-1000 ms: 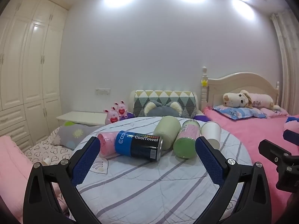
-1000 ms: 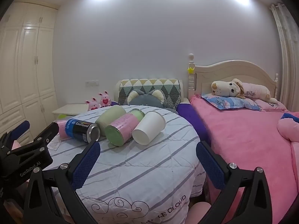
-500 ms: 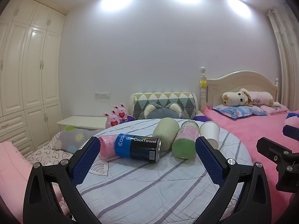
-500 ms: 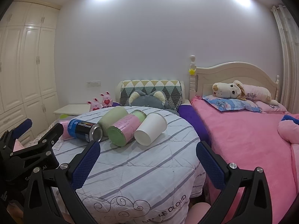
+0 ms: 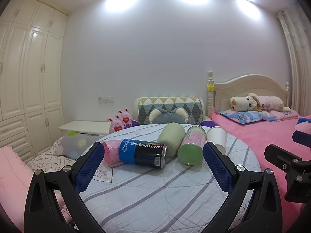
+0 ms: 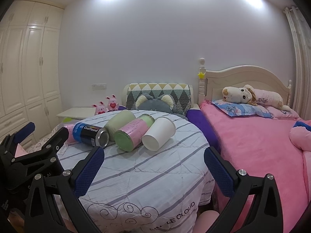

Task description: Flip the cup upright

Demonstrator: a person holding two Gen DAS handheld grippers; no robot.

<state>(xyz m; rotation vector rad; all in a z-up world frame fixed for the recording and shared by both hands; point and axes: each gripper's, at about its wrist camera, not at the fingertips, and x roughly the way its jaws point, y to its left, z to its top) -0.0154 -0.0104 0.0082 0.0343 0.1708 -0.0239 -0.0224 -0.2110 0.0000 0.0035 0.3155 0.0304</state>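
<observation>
A white paper cup [image 6: 158, 134] lies on its side on the round table [image 6: 140, 176], base toward me; it also shows in the left wrist view [image 5: 216, 138]. Beside it lie a pink-and-green can [image 6: 134, 134], a pale green cup [image 6: 119, 124], a blue CoolTowel can [image 6: 91, 134] and a pink cup [image 5: 110, 152]. My left gripper [image 5: 153, 167] is open and empty, short of the row. My right gripper [image 6: 153, 172] is open and empty, near the table's front right.
A pink bed [image 6: 262, 147] with a plush dog [image 6: 250, 97] is right of the table. A patterned chair back [image 5: 170, 109] stands behind it. A white nightstand [image 5: 85, 127] and wardrobes [image 5: 29, 73] are at the left.
Both grippers have tilted slightly, so the table and cups sit a little lower in view. The cups have not moved. Both grippers stay open.
</observation>
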